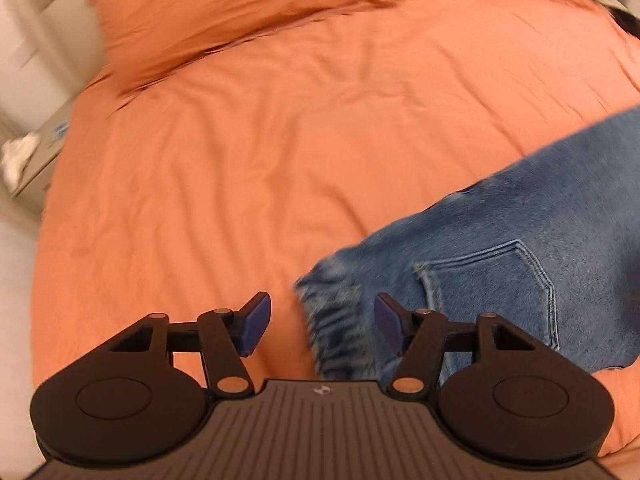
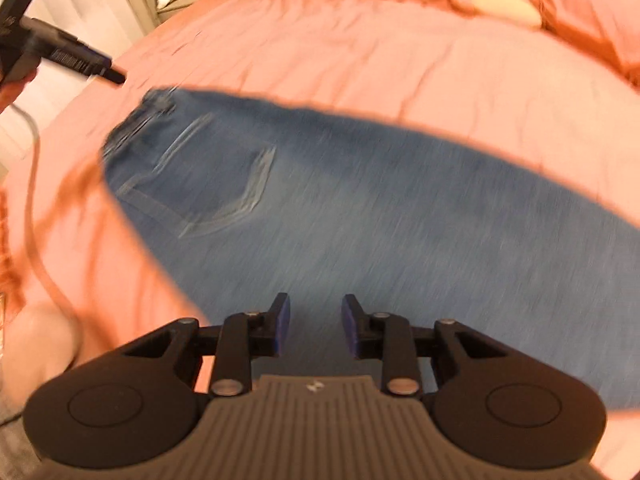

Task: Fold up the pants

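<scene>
Jeans lie flat on the orange bedspread, back pocket up, already doubled leg over leg by the look of them. Frayed edge sits just ahead of the left gripper; the waistband end is hard to read through the blur.

Left gripper: jaws wide, nothing between the pads, hanging above the frayed edge and clear of the cloth. Right gripper: jaws narrowly parted, empty, above mid-denim. In the right wrist view the left gripper shows at far left, near the pocket end and off the fabric.

Judgement: both tools are between grips, and the next fold (end over end, most likely) is not yet begun.

To do it well:
- Pinch all layers at each corner of one end, not the top layer only.
- Take corners at matching points so the edge lifts level.
- Carry the end over low and lay it square on the far end.
- Release only once the denim rests flat (the bedspread wrinkles easily, so avoid catching it).
</scene>
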### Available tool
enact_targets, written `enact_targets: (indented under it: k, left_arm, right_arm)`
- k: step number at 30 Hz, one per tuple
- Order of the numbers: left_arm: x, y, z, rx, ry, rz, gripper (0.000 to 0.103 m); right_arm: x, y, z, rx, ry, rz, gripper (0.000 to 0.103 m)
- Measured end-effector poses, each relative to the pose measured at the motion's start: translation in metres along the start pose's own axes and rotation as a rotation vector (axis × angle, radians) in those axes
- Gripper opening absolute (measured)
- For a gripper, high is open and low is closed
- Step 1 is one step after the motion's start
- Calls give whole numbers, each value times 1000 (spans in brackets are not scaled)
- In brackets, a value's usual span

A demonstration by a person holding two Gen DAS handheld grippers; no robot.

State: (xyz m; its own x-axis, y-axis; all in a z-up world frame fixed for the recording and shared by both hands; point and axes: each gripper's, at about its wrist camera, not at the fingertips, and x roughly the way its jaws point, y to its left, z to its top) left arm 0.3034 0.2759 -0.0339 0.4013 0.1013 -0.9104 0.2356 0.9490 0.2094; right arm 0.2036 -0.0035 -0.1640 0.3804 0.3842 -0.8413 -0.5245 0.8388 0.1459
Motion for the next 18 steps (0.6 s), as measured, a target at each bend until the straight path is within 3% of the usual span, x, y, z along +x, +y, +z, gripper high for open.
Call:
enact_targets:
  k: [2, 3, 8, 11, 14, 18]
  left_arm:
    - [24, -9, 7, 18, 21, -9, 52]
    - [37, -13, 9, 14, 27, -17, 49]
    - [81, -14, 6, -36, 50, 28, 46]
    - [100, -4, 3, -107, 66, 24, 46]
    - [113, -6, 4, -96, 78, 30, 47]
    - [120, -8, 10, -110, 103, 52, 48]
  right_arm:
    - [17, -11, 23, 20, -20, -17, 25]
    - [27, -18, 33, 36, -23, -19, 25]
    - [73, -46, 71, 64, -25, -111, 24]
    - [99, -68, 81, 92, 22, -144, 15]
    - [117, -83, 81, 127, 47, -129, 7]
    - [117, -92, 82, 158, 45, -109, 6]
